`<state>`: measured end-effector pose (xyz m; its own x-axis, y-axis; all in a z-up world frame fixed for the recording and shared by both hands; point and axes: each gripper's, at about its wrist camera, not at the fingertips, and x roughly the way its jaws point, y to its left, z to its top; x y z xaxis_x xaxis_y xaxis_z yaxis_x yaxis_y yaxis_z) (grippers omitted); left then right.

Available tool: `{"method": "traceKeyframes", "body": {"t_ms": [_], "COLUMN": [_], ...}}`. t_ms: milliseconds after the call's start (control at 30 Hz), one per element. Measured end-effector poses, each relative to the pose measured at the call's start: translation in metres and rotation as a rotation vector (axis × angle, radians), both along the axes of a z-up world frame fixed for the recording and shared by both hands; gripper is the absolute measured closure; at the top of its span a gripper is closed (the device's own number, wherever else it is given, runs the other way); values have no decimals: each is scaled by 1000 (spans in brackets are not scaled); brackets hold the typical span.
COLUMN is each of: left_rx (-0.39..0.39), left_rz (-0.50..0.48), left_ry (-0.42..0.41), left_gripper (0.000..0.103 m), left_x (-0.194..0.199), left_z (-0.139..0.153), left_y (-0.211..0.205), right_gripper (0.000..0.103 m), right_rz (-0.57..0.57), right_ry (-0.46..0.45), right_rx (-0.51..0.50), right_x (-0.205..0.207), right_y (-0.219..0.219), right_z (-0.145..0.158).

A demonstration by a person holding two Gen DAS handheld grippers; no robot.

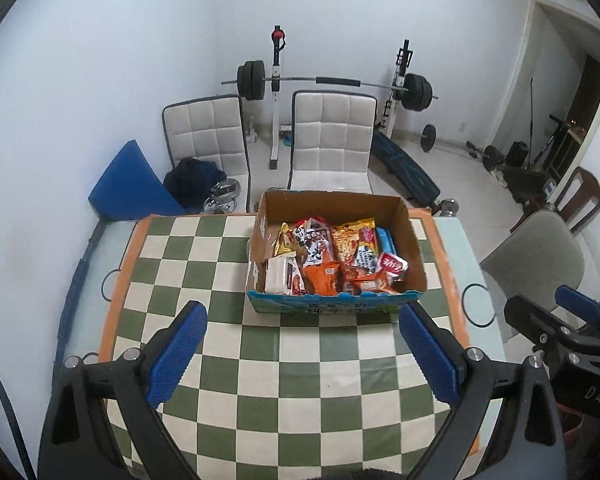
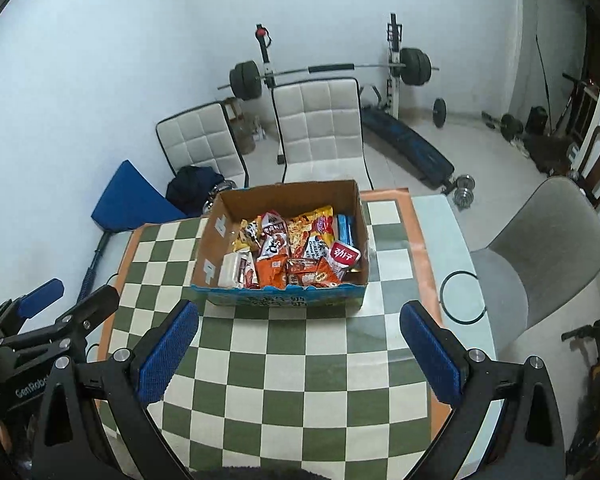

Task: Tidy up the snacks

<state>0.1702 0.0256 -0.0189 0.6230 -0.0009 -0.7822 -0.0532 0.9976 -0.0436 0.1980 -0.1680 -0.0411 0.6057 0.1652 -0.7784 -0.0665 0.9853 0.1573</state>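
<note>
Holding both claws above the checkered table (image 1: 220, 264), nothing gripped. My left gripper (image 1: 300, 356) is spread wide, blue pads apart; my right gripper (image 2: 298, 354) likewise spread and empty. The cardboard box (image 1: 414, 240) sits at 12 o'clock from both, on the table's far half, packed with snack packets (image 1: 328, 256) — orange, red, white, gold; labels too small to read, maybe noodles. White chairs (image 2: 320, 128) stand beyond at 12.
</note>
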Motion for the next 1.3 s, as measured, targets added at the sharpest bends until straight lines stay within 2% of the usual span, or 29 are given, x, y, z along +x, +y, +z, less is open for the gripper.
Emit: {"method": "traceKeyframes", "body": {"t_ms": [233,433,667,1300], "left_rx": [0,12,23,52], "left_rz": [19,43,62,38], "left_ry": [-64,-126,-132,-126], "left_gripper": [5,0,0,0], "left_x": [-22,-25,-22,-16], "left_z": [23,28,25,22], "left_y": [4,9,13,-1], "right_gripper": [0,0,0,0], "right_rz": [-1,-30,-57,-75], "right_ry": [-48,-93,-110,-120], "right_rx": [-46,-62,-81,-81], "right_x": [-33,-32,-26,-14], "right_y": [0,-3,-3,-6], "right_z": [21,26,25,26]}}
